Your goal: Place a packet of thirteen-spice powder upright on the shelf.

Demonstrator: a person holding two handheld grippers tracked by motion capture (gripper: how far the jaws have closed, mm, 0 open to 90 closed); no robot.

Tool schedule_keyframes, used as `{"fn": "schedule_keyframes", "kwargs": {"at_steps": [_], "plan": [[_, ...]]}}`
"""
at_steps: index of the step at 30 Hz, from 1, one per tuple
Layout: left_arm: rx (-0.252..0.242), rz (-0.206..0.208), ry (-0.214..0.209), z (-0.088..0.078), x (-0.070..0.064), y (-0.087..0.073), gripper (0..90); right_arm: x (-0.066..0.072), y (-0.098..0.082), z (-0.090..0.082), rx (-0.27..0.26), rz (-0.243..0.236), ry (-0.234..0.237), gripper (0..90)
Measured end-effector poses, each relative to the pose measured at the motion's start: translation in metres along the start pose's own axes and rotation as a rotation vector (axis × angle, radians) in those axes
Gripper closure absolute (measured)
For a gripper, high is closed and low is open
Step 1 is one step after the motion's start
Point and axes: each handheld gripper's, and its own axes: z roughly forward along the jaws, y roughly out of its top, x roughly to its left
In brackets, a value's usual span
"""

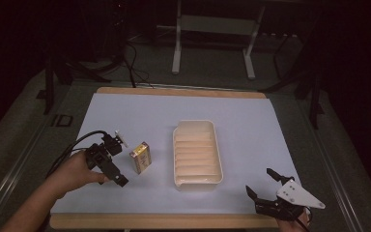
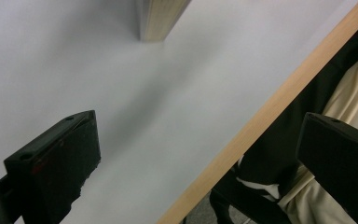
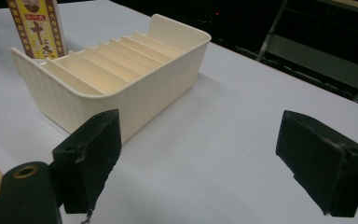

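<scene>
A small yellow box [image 1: 140,157] with red print stands upright on the white sheet [image 1: 241,121], just left of a cream slotted tray [image 1: 198,152]. My left gripper [image 1: 121,160] is held in a hand to the left of the box, open, with nothing between its jaws. In the left gripper view the box's lower corner [image 2: 161,18] is at the top, beyond the open left gripper [image 2: 200,154]. My right gripper [image 1: 262,182] is open near the sheet's front right corner. The right gripper view has the tray [image 3: 116,70] and the box [image 3: 37,28] behind it, ahead of the open right gripper [image 3: 205,158].
The wooden table edge [image 2: 261,126] runs close by the left gripper, with the person's light clothing [image 2: 349,102] beyond it. A dark floor with a metal stand [image 1: 212,24] and cables lies behind the table. Bare sheet stretches right of the tray.
</scene>
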Motion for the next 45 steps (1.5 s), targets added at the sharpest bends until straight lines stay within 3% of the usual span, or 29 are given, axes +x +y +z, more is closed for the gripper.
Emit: {"fn": "schedule_keyframes", "kwargs": {"at_steps": [10,13,26,30,33,35,40,45], "plan": [[0.006,0.022,0.015,-0.005,0.002,0.023,0.7,0.0,0.0,0.0,0.002,-0.002,0.005,14.1],[-0.009,0.02,0.003,-0.008,0.008,0.038,4.1,0.0,0.0,0.0,0.004,0.0,0.007,14.1],[0.011,0.048,0.023,-0.003,0.013,0.068,5.3,0.0,-0.001,0.0,0.004,0.0,0.011,14.1],[0.012,0.058,0.044,0.0,0.014,0.076,11.5,0.0,-0.001,0.0,0.005,0.0,0.012,14.1],[0.014,0.065,0.037,0.003,0.014,0.081,15.1,0.0,-0.001,0.0,0.005,0.001,0.016,14.1],[0.015,0.062,0.049,0.005,0.014,0.084,22.3,0.0,-0.001,0.0,0.005,0.001,0.017,14.1],[0.041,0.053,0.065,0.011,0.015,0.089,30.4,-0.001,-0.001,0.0,0.005,0.003,0.017,14.1],[0.055,0.051,0.075,0.016,0.015,0.09,34.4,0.0,-0.001,0.0,0.006,0.001,0.021,14.1]]}}
